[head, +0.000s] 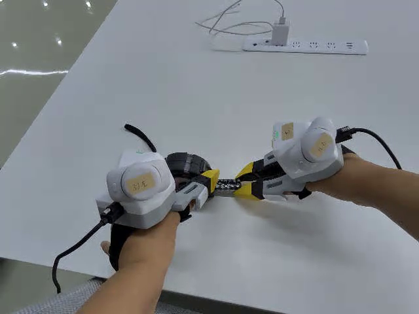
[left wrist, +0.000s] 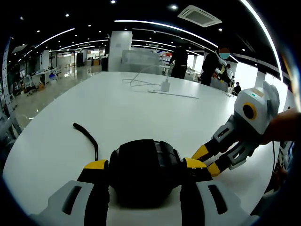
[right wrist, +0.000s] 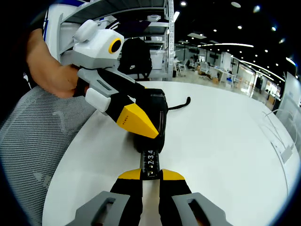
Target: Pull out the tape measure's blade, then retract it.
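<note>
A black tape measure (head: 188, 167) lies on the white table (head: 216, 91), with its wrist strap (head: 139, 135) trailing to the far left. My left gripper (head: 204, 184) is shut on the tape measure's case (left wrist: 145, 170), yellow tips pressed to both sides. A short stretch of blade (head: 227, 186) with printed numbers (right wrist: 151, 161) runs from the case to my right gripper (head: 243, 182), which is shut on the blade's end (right wrist: 150, 172). In the right gripper view the left gripper (right wrist: 123, 109) sits across the case (right wrist: 155, 117).
A white power strip (head: 305, 45) with a plugged charger (head: 281, 31) and looped white cables (head: 232, 23) lies at the far side of the table. The table's near edge (head: 216, 297) runs just below my hands. People stand in the background of the left gripper view.
</note>
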